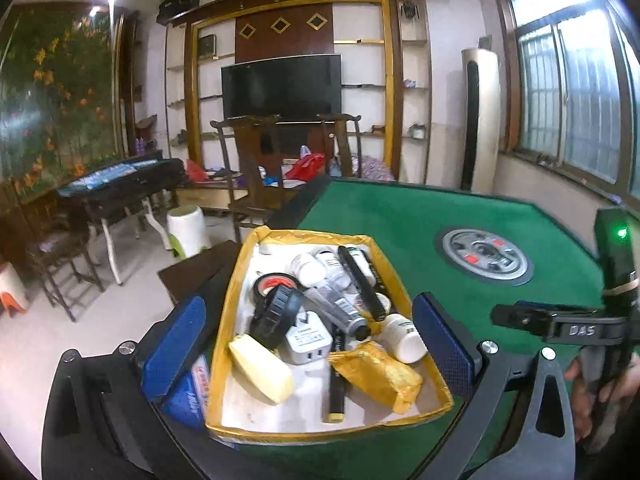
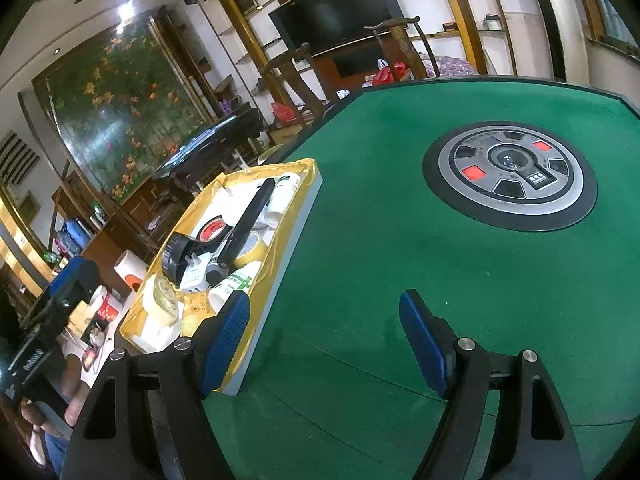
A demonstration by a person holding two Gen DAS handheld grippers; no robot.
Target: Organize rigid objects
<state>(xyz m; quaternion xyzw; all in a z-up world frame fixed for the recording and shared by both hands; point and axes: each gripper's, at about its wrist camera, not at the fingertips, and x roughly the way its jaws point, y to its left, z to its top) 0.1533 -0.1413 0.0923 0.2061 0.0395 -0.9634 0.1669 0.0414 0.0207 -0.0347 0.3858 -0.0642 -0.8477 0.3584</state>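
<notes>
Living room: dark TV (image 1: pixel 281 85) in a wooden shelf unit on the far wall, windows to the right, 2 wooden chairs behind a green felt tabletop (image 2: pixel 460 280) with a round metal hub (image 2: pixel 510 178) in its middle.

At the tabletop's left edge sits the task's lot: a shallow yellow-rimmed tray (image 1: pixel 440 390), crowded. In it: white bottles (image 1: pixel 404 338), black tape roll (image 1: pixel 270 282), black knob-like part (image 1: pixel 276 312), white charger plug (image 1: pixel 308 340), long black stick (image 1: pixel 362 280), pale yellow block (image 1: pixel 262 368), gold-wrapped packet (image 1: pixel 376 374). Everything is piled loosely; nothing is on the felt itself.

Left gripper (image 1: pixel 308 332): fingers spread fully wide, one either side of the tray, above it; nothing between the pads is being pressed. Right gripper (image 2: pixel 324 340): fingers apart, empty, over bare felt just right of the tray, left finger overlapping the tray's near rim in view. A hand (image 1: pixel 596 392) holds its handle.

Step in hand, as I read it: all pieces look collected, both hands free, so this is either a release just finished or the start of tidying inside the tray.

Next move would need a narrower finger gap and a descent onto 1 item; the top pieces, the packet or the near bottle, look easiest. The bottles are round and may roll.
</notes>
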